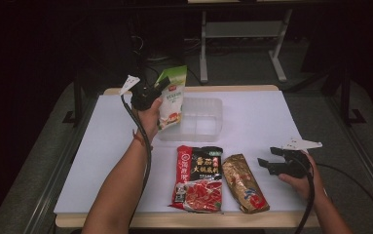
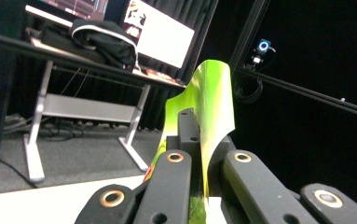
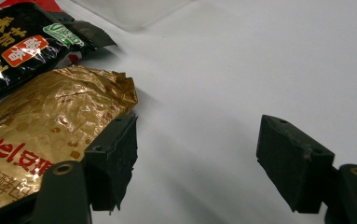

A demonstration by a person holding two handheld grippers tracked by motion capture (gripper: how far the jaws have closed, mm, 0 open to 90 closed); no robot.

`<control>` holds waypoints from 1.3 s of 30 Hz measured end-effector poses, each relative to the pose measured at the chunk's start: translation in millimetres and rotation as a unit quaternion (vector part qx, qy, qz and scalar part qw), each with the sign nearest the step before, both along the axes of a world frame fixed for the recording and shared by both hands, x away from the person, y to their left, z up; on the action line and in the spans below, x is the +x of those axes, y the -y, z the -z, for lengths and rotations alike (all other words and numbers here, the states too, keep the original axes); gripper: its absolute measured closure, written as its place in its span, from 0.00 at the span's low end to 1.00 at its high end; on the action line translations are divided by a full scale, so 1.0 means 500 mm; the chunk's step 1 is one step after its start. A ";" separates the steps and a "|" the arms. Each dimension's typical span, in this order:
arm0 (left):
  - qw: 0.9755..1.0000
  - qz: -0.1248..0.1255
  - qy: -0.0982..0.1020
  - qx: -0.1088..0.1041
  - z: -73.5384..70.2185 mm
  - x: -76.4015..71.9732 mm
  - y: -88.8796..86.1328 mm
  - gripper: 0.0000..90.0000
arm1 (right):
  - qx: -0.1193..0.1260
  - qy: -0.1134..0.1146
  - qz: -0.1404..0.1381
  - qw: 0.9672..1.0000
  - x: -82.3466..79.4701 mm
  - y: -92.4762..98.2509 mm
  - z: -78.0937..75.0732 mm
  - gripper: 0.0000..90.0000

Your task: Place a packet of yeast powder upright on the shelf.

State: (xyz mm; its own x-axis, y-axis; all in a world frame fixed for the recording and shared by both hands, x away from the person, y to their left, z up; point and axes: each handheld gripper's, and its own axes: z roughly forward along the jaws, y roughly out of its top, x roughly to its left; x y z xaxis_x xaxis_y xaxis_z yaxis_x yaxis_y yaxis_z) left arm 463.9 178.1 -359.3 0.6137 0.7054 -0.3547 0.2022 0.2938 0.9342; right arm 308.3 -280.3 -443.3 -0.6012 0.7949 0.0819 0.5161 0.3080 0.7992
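Behind, a white-covered table [image 1: 252, 122] stands on grey carpet [image 1: 242, 68] in a dark room.

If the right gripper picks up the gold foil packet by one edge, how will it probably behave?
The gold foil packet looks crinkled and soft, so it would probably sag rather than stay stiff. Its shiny foil may be somewhat slippery between the pads. It lies flat and looks thin, so it seems light and unlikely to roll. The right gripper stands open beside it.
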 end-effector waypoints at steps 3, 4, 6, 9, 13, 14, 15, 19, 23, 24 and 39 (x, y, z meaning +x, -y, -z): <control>1.000 0.010 -0.015 0.000 0.017 0.001 -0.007 0.99 | -0.002 -0.002 -0.001 1.000 0.001 -0.002 0.002 0.31; 1.000 0.012 -0.016 0.013 0.020 0.000 -0.008 0.99 | -0.003 -0.002 -0.002 1.000 0.001 -0.003 0.002 0.31; 1.000 0.017 -0.012 0.021 0.023 -0.005 -0.015 0.95 | -0.005 -0.002 -0.005 1.000 0.001 -0.005 0.002 0.31; 0.998 0.024 -0.009 0.055 0.018 -0.014 -0.026 0.93 | -0.006 -0.001 -0.006 1.000 0.000 -0.007 0.002 0.31; 0.994 0.029 -0.012 0.101 0.021 -0.022 -0.035 0.95 | -0.008 -0.003 -0.007 1.000 0.001 -0.009 0.002 0.31; 0.994 0.029 -0.013 0.105 0.022 -0.024 -0.038 0.95 | -0.009 -0.002 -0.007 1.000 0.000 -0.010 0.002 0.31; 0.994 0.028 -0.015 0.105 0.023 -0.026 -0.041 0.95 | -0.009 -0.001 -0.007 1.000 0.000 -0.011 0.001 0.31; 0.993 0.029 -0.015 0.118 0.026 -0.031 -0.049 0.96 | -0.011 0.000 -0.007 1.000 0.000 -0.012 0.001 0.31; 0.988 0.025 -0.010 0.152 0.027 -0.037 -0.049 0.97 | -0.011 -0.001 -0.007 1.000 0.001 -0.011 0.002 0.32; 0.987 0.025 -0.010 0.158 0.028 -0.039 -0.050 0.97 | -0.011 -0.001 -0.007 1.000 0.000 -0.011 0.002 0.32; 0.976 0.018 -0.006 0.216 0.036 -0.068 -0.069 0.95 | -0.017 0.001 -0.008 1.000 0.001 -0.012 0.001 0.32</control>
